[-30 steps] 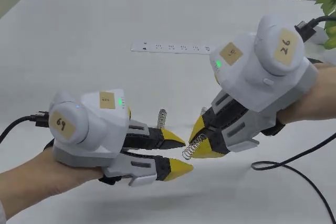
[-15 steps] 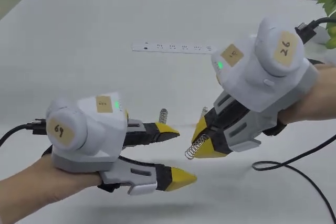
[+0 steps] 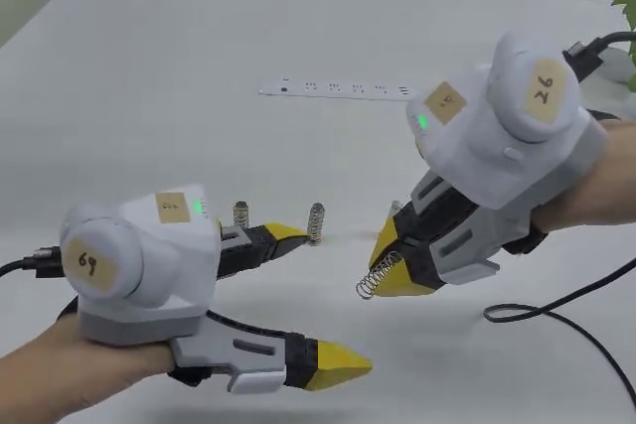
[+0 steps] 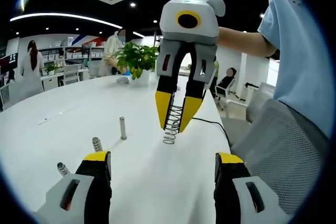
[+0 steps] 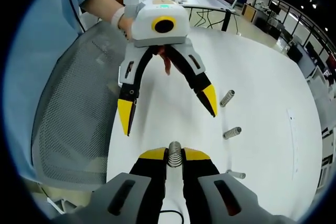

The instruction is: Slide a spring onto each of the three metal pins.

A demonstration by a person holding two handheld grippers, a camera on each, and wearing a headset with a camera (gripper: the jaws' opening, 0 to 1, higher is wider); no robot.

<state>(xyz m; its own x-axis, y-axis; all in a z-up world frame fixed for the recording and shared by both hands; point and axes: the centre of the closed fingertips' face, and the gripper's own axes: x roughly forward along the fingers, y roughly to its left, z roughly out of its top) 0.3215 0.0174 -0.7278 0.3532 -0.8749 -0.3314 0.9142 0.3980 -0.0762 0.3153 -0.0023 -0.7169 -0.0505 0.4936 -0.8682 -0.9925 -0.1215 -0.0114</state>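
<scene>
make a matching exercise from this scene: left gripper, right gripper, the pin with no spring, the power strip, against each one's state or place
Column one:
1 left gripper
2 right gripper
3 bare pin
4 power strip

Column two:
A lies flat toward the far side of the table
B jaws shut on a spring
C stands upright with nothing on it
D jaws wide open, holding nothing

Pairs: 1-D, 2-B, 3-C, 4-A
</scene>
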